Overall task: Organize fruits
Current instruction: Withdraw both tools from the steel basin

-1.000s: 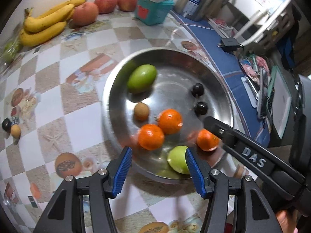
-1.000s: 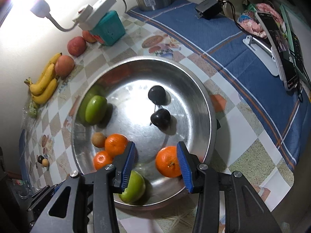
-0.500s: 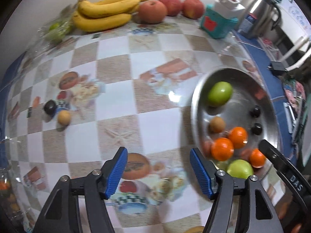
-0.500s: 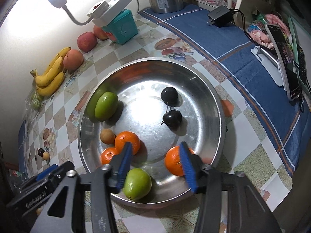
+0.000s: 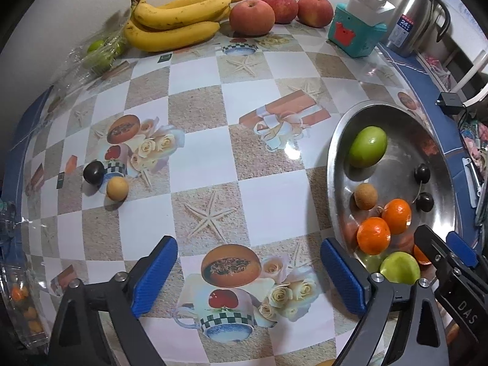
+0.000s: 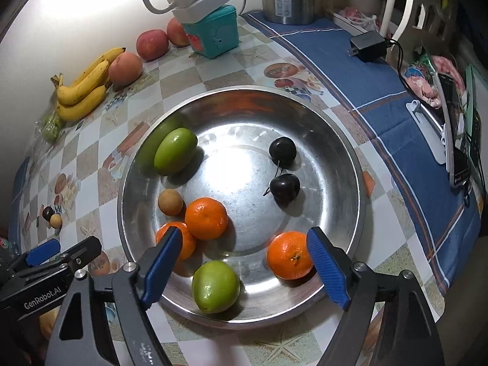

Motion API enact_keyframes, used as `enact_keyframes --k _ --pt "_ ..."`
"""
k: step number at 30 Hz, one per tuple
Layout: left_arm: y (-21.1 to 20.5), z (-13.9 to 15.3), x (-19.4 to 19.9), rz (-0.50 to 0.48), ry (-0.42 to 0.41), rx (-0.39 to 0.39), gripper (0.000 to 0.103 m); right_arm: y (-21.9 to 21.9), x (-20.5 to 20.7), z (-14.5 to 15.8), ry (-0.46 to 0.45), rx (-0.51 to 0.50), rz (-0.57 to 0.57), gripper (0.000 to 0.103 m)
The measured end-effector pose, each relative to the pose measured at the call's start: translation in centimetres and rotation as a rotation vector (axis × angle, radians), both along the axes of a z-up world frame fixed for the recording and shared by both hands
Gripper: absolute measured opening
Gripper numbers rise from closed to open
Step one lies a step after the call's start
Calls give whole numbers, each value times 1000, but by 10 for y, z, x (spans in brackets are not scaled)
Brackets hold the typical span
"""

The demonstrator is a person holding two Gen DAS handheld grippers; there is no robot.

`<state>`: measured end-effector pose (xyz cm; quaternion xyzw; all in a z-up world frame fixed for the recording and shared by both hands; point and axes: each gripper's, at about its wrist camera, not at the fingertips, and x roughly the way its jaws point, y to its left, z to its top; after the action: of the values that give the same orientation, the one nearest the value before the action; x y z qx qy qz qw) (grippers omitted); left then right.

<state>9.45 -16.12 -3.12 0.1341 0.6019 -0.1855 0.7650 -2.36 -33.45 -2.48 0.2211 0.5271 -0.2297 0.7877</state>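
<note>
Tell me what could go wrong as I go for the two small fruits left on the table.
The dark plum and tan longan sit touching, so the open left gripper may nudge one and roll it away. The right gripper hangs open over the steel bowl, close to an orange; a drift could bump it.

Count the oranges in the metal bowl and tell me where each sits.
3. One orange lies near the bowl's middle, a second touches it behind the right gripper's left finger, and a third sits by the right finger.
</note>
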Motion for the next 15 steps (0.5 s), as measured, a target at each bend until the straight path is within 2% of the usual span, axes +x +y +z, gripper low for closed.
enact_keyframes --k 2,4,5,7,15 --pt "0 0 0 0 -6 6 103 0 0 0 -1 -2 6 84" --pt "1 1 -1 -4 -16 9 103 1 2 1 -1 -14 15 85" --pt "1 1 -1 -6 -20 11 103 2 2 1 -1 -19 17 91" --pt "1 0 -1 -10 -25 17 103 3 2 2 -10 -25 25 95" --pt "3 1 1 -7 -45 26 103 7 4 10 -66 -37 57 95"
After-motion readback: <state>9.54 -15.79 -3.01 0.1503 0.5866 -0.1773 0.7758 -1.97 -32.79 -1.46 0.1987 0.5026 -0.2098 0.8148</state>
